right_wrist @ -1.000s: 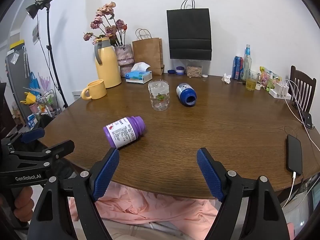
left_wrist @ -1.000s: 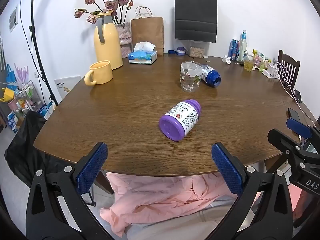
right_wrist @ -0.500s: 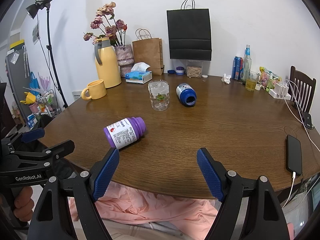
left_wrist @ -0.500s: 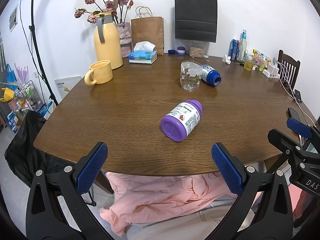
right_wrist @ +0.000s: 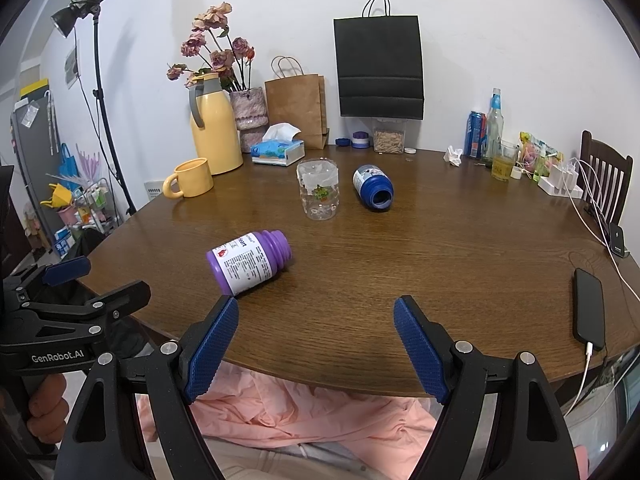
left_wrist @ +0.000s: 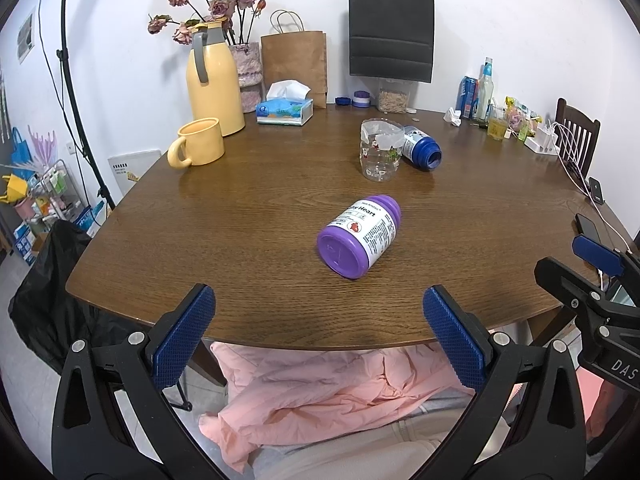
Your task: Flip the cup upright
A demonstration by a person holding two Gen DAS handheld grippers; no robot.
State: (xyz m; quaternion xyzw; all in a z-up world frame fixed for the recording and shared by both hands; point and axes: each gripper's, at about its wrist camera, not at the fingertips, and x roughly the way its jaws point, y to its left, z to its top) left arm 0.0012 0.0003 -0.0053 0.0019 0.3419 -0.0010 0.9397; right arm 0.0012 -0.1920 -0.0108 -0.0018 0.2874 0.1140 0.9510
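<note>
Purple cup on its side, both claws waiting

The purple cup [left_wrist: 360,236] lies on the tabletop [left_wrist: 240,208], long axis slanting away, base toward the nearer left claw [left_wrist: 316,330]. The right claw [right_wrist: 316,346] sits further right. Both are spread wide, holding nothing.

Purple bottle [left_wrist: 359,236] rolled slightly toward 2 o'clock on the table [left_wrist: 240,216], away from the near edge.
</note>
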